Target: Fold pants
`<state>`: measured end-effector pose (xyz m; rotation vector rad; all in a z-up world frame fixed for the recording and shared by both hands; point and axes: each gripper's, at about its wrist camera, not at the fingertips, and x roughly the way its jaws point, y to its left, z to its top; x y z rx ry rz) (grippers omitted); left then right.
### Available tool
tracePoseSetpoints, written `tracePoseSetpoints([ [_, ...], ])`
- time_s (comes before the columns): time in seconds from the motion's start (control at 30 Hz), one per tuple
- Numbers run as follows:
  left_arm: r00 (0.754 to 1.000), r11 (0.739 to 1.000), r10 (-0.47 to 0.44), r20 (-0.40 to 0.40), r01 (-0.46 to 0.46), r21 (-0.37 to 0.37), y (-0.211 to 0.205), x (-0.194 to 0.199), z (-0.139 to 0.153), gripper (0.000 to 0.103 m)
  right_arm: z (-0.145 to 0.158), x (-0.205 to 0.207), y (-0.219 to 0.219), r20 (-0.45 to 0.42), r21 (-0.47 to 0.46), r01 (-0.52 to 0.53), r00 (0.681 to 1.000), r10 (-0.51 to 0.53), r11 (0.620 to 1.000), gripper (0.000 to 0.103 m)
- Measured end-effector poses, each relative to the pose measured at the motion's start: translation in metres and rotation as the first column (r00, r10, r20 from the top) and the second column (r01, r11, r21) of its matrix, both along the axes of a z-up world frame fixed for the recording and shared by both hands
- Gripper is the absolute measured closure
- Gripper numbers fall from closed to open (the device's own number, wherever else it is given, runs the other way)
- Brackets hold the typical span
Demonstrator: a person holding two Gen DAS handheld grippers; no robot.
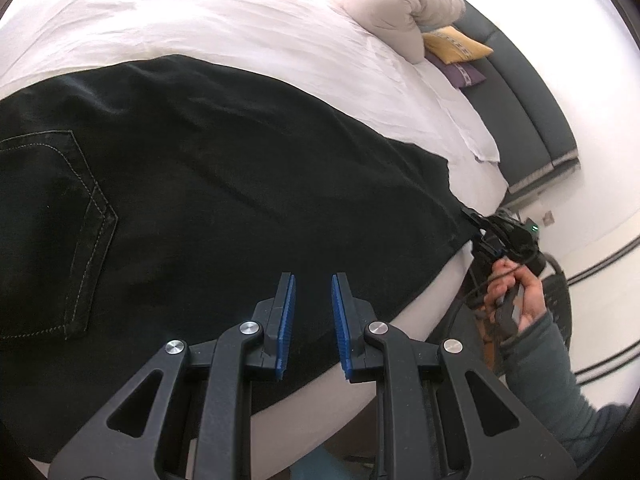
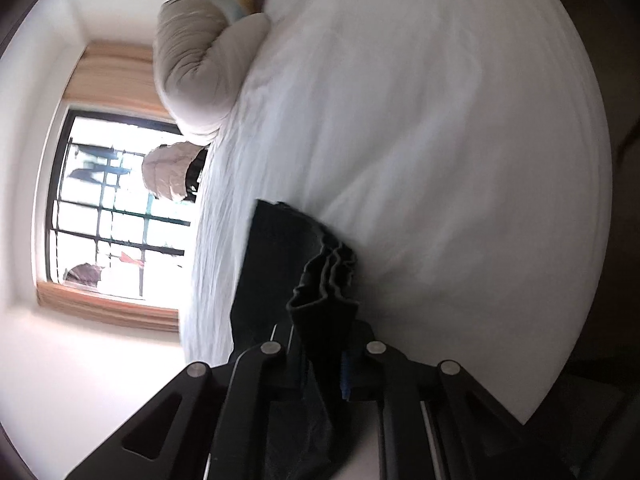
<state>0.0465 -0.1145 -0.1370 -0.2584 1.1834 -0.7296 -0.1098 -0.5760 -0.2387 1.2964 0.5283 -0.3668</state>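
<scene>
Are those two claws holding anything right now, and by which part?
The right claw grips the black pants by the bunched hem at the leg end. The left claw holds nothing, its pads apart above the cloth.

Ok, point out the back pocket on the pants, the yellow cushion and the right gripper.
back pocket [image 1: 60, 232]: left wrist view, middle of the stitched panel.
yellow cushion [image 1: 456, 46]: left wrist view, its top face.
right gripper [image 1: 478, 226]: left wrist view, fingertips clamped on the pants hem.

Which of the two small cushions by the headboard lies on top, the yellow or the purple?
The yellow cushion lies on top; the purple cushion sits under it, nearer the foot of the bed, with only its front part showing.
</scene>
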Motion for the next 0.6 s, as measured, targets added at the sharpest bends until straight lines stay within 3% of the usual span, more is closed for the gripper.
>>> tracePoseSetpoints([
  [0.03,1.000,1.000,0.012,0.008,-0.012,0.002,0.001,0.003,0.001,0.084,0.009,0.004,0.004,-0.005,-0.038,-0.013,1.000,0.013,0.999,0.091],
  [0.07,1.000,1.000,0.022,0.016,-0.022,0.004,0.003,0.005,0.002,0.068,0.020,0.010,0.010,-0.012,-0.086,-0.032,0.999,0.031,0.996,0.091],
  [0.1,0.999,0.999,0.038,0.021,-0.038,0.001,0.006,0.007,0.004,0.051,0.029,0.017,0.017,-0.023,-0.130,-0.053,0.998,0.051,0.990,0.091],
  [0.13,0.998,0.998,0.060,0.023,-0.060,-0.018,0.010,0.010,0.005,0.016,0.043,0.026,0.028,-0.040,-0.197,-0.092,0.996,0.085,0.976,0.091],
  [0.17,0.996,0.996,0.082,0.026,-0.081,-0.046,0.015,0.014,0.007,0.000,0.057,0.036,0.042,-0.058,-0.264,-0.140,0.990,0.129,0.954,0.091],
  [0.23,0.993,0.992,0.115,0.031,-0.113,-0.061,0.023,0.021,0.011,0.000,0.081,0.056,0.076,-0.089,-0.375,-0.246,0.969,0.230,0.893,0.091],
  [0.27,0.991,0.990,0.128,0.030,-0.126,-0.060,0.028,0.025,0.011,0.000,0.094,0.069,0.105,-0.120,-0.452,-0.331,0.943,0.311,0.828,0.091],
  [0.3,0.989,0.988,0.142,0.029,-0.140,-0.063,0.033,0.029,0.012,0.000,0.106,0.082,0.140,-0.168,-0.532,-0.426,0.900,0.402,0.731,0.091],
  [0.37,0.985,0.983,0.169,0.023,-0.167,-0.079,0.042,0.035,0.011,0.000,0.116,0.097,0.217,-0.276,-0.646,-0.585,0.778,0.564,0.490,0.091],
  [0.47,0.980,0.975,0.200,0.010,-0.198,-0.098,0.054,0.042,0.009,0.000,0.107,0.098,0.291,-0.370,-0.676,-0.679,0.648,0.666,0.285,0.091],
  [0.5,0.978,0.973,0.207,0.005,-0.205,-0.107,0.057,0.043,0.008,0.000,0.100,0.098,0.307,-0.397,-0.674,-0.698,0.619,0.678,0.242,0.092],
  [0.6,0.976,0.967,0.215,-0.033,-0.217,-0.133,0.064,0.048,0.002,0.000,0.085,0.097,0.330,-0.442,-0.654,-0.730,0.580,0.684,0.197,0.092],
])
